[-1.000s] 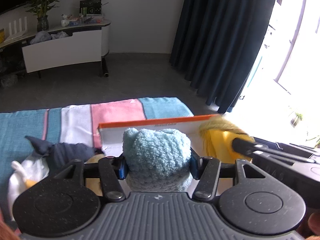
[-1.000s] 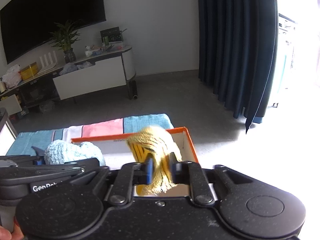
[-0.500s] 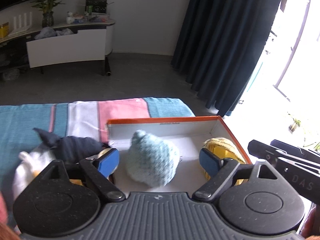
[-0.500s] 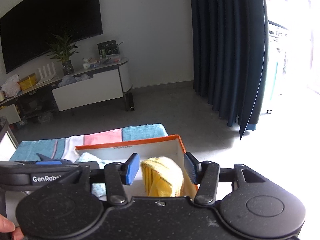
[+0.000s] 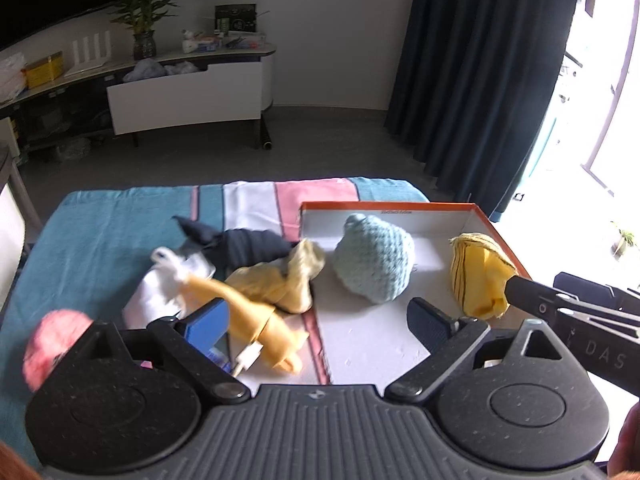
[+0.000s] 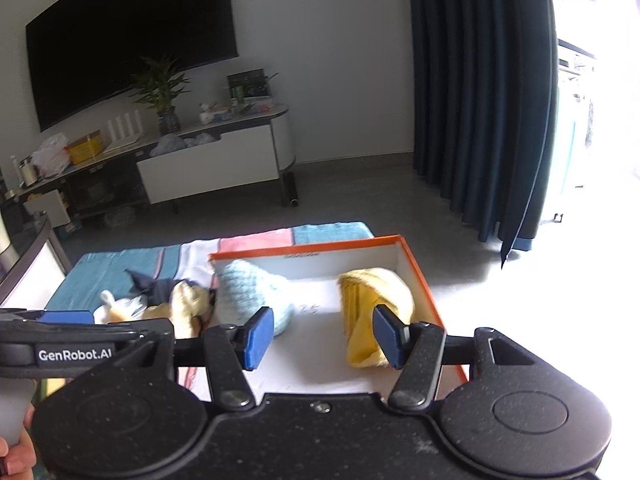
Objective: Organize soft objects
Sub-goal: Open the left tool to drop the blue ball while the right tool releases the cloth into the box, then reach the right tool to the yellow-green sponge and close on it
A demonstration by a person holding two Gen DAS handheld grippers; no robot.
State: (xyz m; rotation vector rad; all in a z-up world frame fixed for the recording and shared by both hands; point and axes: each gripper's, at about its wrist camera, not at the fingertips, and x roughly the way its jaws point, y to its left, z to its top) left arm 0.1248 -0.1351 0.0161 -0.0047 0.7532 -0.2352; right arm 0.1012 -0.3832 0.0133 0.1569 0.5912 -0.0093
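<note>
A light blue knitted piece [image 5: 374, 264] [image 6: 252, 296] and a yellow striped sock [image 5: 478, 276] [image 6: 372, 300] lie inside the white box with the orange rim [image 5: 384, 207] [image 6: 304, 245]. My left gripper [image 5: 320, 320] hangs over the box's near left edge, its jaws opening wide with nothing gripped. My right gripper [image 6: 325, 336] is also opening. The yellow sock lies just beyond its right finger and is not pinched. Left of the box sits a pile: a navy sock [image 5: 244, 244], a pale yellow cloth [image 5: 280, 280], a white piece [image 5: 160, 292] and a pink one [image 5: 52, 340].
A teal, white and pink striped cloth [image 5: 100, 232] covers the surface under the box and the pile. Across the grey floor stands a low TV cabinet [image 5: 184, 96] with a plant. A dark curtain [image 5: 480, 80] hangs at the right beside a bright window.
Both grippers let go: the blue knitted piece and the yellow sock dropped into the box. Both jaws spread wide and both grippers drew back, bringing the pile into view.
</note>
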